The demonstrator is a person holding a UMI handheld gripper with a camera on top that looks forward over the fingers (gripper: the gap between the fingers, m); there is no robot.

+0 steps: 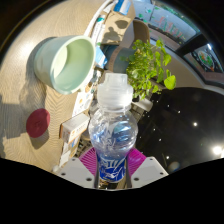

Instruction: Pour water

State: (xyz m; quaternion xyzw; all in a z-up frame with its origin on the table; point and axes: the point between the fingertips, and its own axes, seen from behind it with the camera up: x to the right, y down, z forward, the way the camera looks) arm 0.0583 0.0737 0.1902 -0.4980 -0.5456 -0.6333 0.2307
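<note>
Fingers [112, 165] pinching capped bottle [112, 125]; green cup [64, 62] beyond, on worktop [20, 95]. Cap must come off; then tilt slowly over rim

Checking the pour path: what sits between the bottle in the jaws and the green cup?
Nothing. In the gripper view, only bare wooden tabletop separates the water bottle, held capless between the jaws, from the green cup. The pink cap lies off to the side.

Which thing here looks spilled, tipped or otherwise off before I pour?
Nothing spilled. The water bottle, between the jaws of the gripper, has its white cap on. The green cup beyond it shows its open mouth to the camera, seemingly empty.
</note>
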